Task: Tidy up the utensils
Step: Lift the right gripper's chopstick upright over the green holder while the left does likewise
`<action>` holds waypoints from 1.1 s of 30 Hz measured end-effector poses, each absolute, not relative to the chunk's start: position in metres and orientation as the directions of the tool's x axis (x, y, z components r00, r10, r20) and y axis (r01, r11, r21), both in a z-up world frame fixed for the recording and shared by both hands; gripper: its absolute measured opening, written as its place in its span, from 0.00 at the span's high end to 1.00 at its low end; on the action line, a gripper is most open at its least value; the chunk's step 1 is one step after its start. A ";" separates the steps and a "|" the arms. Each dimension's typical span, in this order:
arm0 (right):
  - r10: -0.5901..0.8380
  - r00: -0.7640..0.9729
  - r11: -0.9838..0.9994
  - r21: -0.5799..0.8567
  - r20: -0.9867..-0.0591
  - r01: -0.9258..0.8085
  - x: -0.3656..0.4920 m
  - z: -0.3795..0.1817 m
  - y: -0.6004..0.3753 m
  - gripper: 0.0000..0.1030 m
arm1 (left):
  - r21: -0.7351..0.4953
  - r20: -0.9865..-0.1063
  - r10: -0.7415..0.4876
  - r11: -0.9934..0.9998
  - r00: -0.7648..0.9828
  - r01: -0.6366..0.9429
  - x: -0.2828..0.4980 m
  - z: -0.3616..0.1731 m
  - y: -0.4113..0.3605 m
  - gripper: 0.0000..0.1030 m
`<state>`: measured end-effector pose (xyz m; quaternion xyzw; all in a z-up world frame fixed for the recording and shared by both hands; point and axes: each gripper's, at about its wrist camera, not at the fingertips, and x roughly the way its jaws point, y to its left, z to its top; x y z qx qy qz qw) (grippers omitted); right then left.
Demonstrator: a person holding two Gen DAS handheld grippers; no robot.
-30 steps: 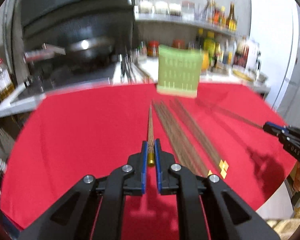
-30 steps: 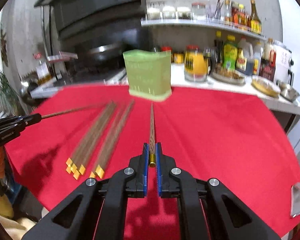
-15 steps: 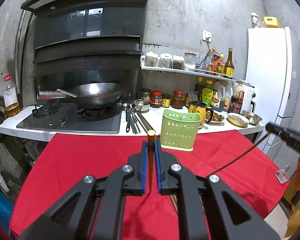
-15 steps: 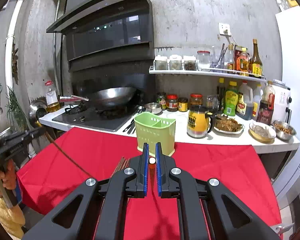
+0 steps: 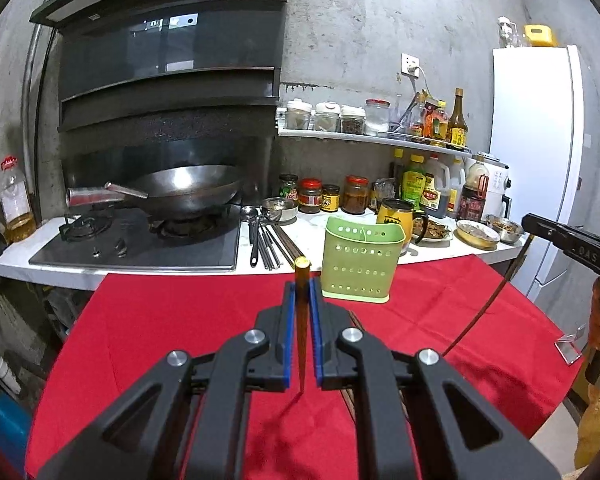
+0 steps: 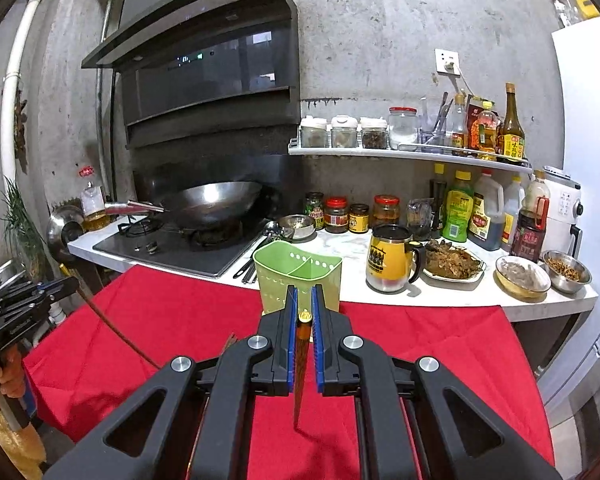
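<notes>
— What do we have on the left?

— Our left claw [image 5: 301,304] is clamped tight on a slim brown wooden chopstick with a gold cap [image 5: 301,320]. The chopstick stands nearly upright between the blue pads, gold end up, thin tip hanging above the red cloth-covered surface [image 5: 172,320].

— And ahead of it?

— The pale green perforated plastic utensil holder [image 5: 360,258] stands upright at the far edge of the red surface, just right of the claw's line. Behind it, on the white kitchen counter [image 5: 308,240], dark utensils lie beside the steel wok [image 5: 188,188].

— And our right side?

— Our right claw [image 6: 303,312] is likewise closed on a second gold-capped brown chopstick [image 6: 301,360], cap up, point hanging over the cloth. The green holder [image 6: 296,276] sits directly beyond its fingertips, showing two compartments; whether anything is in them we cannot tell. More brown chopsticks [image 6: 229,342] lie on the cloth beneath the claws, mostly hidden.
</notes>
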<state>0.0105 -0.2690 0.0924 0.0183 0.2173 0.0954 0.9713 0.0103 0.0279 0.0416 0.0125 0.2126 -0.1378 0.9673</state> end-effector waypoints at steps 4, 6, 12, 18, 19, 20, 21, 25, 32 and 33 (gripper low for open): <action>0.198 0.866 0.980 0.082 -0.460 -0.180 0.024 0.077 -0.265 0.92 | -0.025 -0.468 -0.246 0.964 0.849 0.265 0.023 0.031 0.023 0.94; 0.209 0.839 0.978 0.090 -0.502 -0.190 0.032 0.063 -0.262 0.93 | -0.021 -0.504 -0.233 0.966 0.831 0.258 0.031 0.021 0.021 0.94; 0.216 0.781 0.976 0.103 -0.586 -0.193 0.043 0.025 -0.257 0.93 | 0.005 -0.583 -0.201 0.968 0.787 0.251 0.046 -0.003 0.018 0.94; 0.215 0.782 0.976 0.098 -0.586 -0.195 0.039 0.024 -0.254 0.94 | 0.006 -0.609 -0.189 0.970 0.770 0.242 0.047 -0.014 0.020 0.93; 0.213 0.783 0.976 0.097 -0.585 -0.193 0.039 0.024 -0.254 0.94 | -0.010 -0.606 -0.204 0.968 0.769 0.249 0.045 -0.014 0.021 0.94; 0.209 0.787 0.977 0.097 -0.580 -0.189 0.038 0.023 -0.254 0.94 | -0.013 -0.602 -0.209 0.968 0.771 0.251 0.044 -0.013 0.020 0.94; 0.206 0.790 0.978 0.096 -0.577 -0.185 0.037 0.025 -0.255 0.94 | -0.008 -0.591 -0.209 0.967 0.779 0.254 0.042 -0.012 0.019 0.94; 0.195 0.803 0.981 0.098 -0.563 -0.169 0.036 0.028 -0.259 0.94 | -0.026 -0.561 -0.233 0.964 0.794 0.265 0.043 -0.006 0.016 0.94; 0.183 0.853 0.983 0.100 -0.489 -0.154 0.061 0.060 -0.265 0.94 | -0.033 -0.482 -0.278 0.953 0.831 0.300 0.075 0.028 0.000 0.94; 0.182 0.865 0.983 0.097 -0.467 -0.155 0.067 0.069 -0.266 0.94 | -0.032 -0.459 -0.293 0.949 0.839 0.314 0.082 0.039 -0.004 0.94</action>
